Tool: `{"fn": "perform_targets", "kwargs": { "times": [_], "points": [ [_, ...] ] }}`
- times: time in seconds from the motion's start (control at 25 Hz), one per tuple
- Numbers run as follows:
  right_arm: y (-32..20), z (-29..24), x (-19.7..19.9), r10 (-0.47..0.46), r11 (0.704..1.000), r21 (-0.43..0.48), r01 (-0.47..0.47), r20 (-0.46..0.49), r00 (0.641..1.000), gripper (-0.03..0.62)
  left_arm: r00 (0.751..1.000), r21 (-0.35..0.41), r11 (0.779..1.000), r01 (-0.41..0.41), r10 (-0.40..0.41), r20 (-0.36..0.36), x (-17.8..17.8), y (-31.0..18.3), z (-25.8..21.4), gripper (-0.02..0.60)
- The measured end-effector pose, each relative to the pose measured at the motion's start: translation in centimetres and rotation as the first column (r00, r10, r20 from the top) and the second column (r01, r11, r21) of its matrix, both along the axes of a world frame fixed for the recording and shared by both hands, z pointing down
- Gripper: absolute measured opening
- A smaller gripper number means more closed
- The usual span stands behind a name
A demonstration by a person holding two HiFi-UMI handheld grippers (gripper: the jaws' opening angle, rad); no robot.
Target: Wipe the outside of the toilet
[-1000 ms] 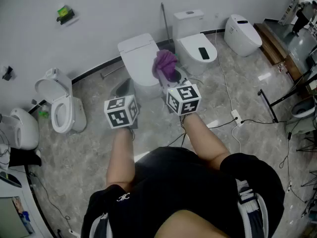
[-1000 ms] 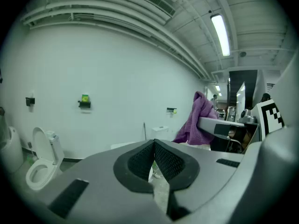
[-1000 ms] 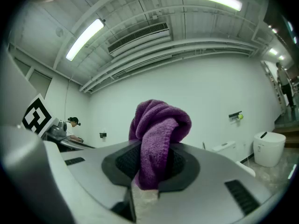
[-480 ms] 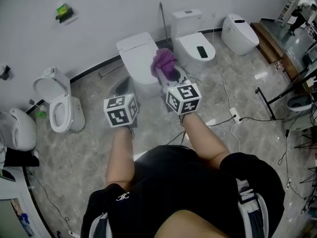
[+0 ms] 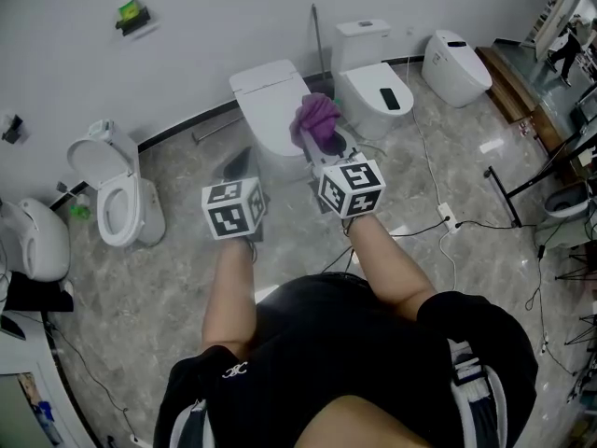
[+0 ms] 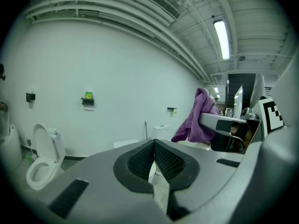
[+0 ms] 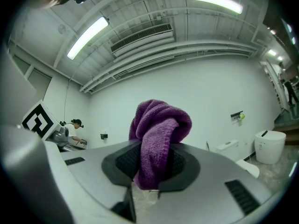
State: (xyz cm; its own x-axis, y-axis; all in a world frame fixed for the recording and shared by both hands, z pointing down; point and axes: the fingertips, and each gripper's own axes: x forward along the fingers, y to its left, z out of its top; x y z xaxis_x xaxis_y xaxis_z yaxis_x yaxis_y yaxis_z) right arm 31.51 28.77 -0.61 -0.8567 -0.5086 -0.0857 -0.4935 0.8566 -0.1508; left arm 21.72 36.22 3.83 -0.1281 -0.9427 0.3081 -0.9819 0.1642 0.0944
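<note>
Little has moved: both grippers have edged slightly right. The right gripper (image 7: 150, 169) clamps the purple cloth (image 7: 159, 125), raised ready to wipe. The left gripper (image 6: 154, 162) is clenched and empty. The toilet (image 5: 270, 110) stands just ahead, at the floor's (image 5: 168, 278) wall edge.

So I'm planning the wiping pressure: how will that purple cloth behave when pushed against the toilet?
Probably floppy: the purple cloth folds over above the right gripper's fingers and droops. Likely light and soft, with a terry-like weave, so it should bunch and drag rather than slide on the toilet.
</note>
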Motion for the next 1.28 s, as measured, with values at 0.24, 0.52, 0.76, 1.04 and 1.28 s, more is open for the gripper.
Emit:
{"fn": "perform_targets", "kwargs": {
  "times": [0.24, 0.52, 0.76, 1.04, 1.28],
  "points": [
    [1.3, 1.3, -0.5, 0.012, 1.0, -0.002, -0.012, -0.026, 1.0, 0.084, 1.0, -0.015, 1.0, -0.005, 0.005, -0.026, -0.8, 1.4, 1.7, 0.008],
    [-1.0, 2.1, -1.3, 0.009, 1.0, -0.002, -0.009, -0.025, 1.0, 0.084, 1.0, -0.017, 1.0, 0.004, -0.005, -0.019, -1.6, 0.0, 2.6, 0.008],
    [-5.9, 2.0, -3.5, -0.009, 1.0, 0.022, 0.009, 0.004, 1.0, 0.084, 0.999, -0.015, 1.0, 0.025, -0.024, 0.024, -4.1, -4.3, 2.7, 0.008],
    [-14.7, 2.3, -7.7, -0.059, 0.997, 0.051, 0.059, -0.019, 0.998, 0.084, 0.998, -0.013, 0.998, 0.056, -0.055, 0.041, -7.5, -12.9, 2.7, 0.008],
    [-22.5, 3.7, -10.7, -0.109, 0.993, 0.033, 0.111, -0.072, 0.991, 0.084, 0.997, -0.057, 0.996, 0.064, -0.063, 0.035, -9.7, -21.5, 3.0, 0.008]
  ]
}}
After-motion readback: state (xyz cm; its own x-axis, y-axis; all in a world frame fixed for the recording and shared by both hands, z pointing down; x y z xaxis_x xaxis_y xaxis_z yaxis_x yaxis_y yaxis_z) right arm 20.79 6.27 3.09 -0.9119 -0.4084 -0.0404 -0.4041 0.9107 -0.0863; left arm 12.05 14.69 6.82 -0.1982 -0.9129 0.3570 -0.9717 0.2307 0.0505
